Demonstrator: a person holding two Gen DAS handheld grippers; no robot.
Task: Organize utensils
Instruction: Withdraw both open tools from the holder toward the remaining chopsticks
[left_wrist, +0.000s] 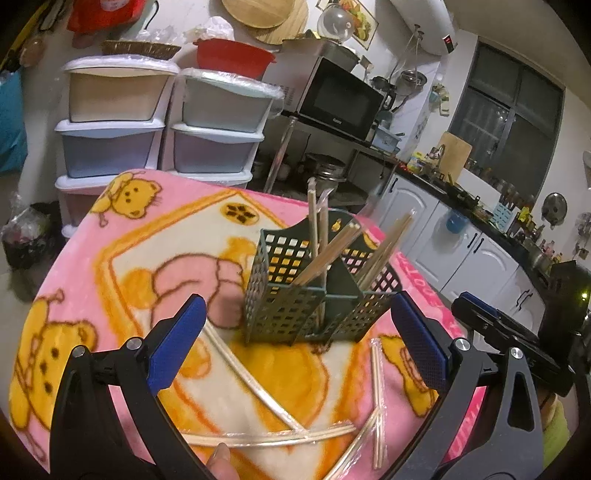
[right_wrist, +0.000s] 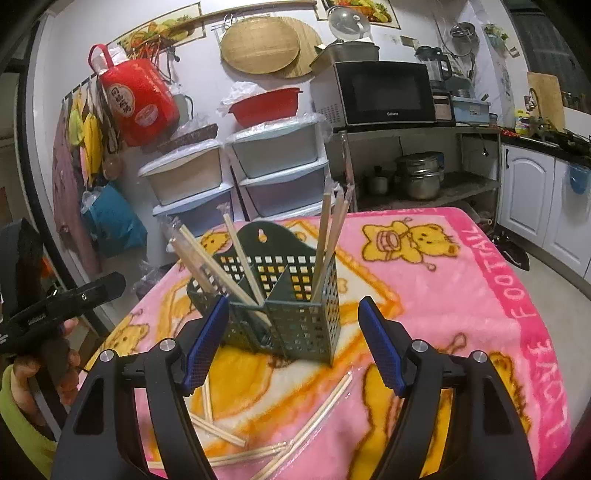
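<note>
The left gripper (left_wrist: 295, 343) stands with its jaws wide apart and nothing between the pads. The right gripper (right_wrist: 291, 343) is likewise released and empty, its blue pads (right_wrist: 207, 343) clear of any object. Both point down toward the green perforated holder (left_wrist: 310, 291), which stands upright on the pink blanket (left_wrist: 110, 266) and already contains several chopstick pairs.

The remaining wrapped chopsticks (left_wrist: 258, 439) lie loose and crossed on the blanket in front of the holder, below the jaws. They are judged light, thin and stiff; the clear wrappers are probably slippery. A grip near mid-length, across the narrow width, should limit pivoting. The soft blanket may let a pair sink, so the pads would need to reach low.
</note>
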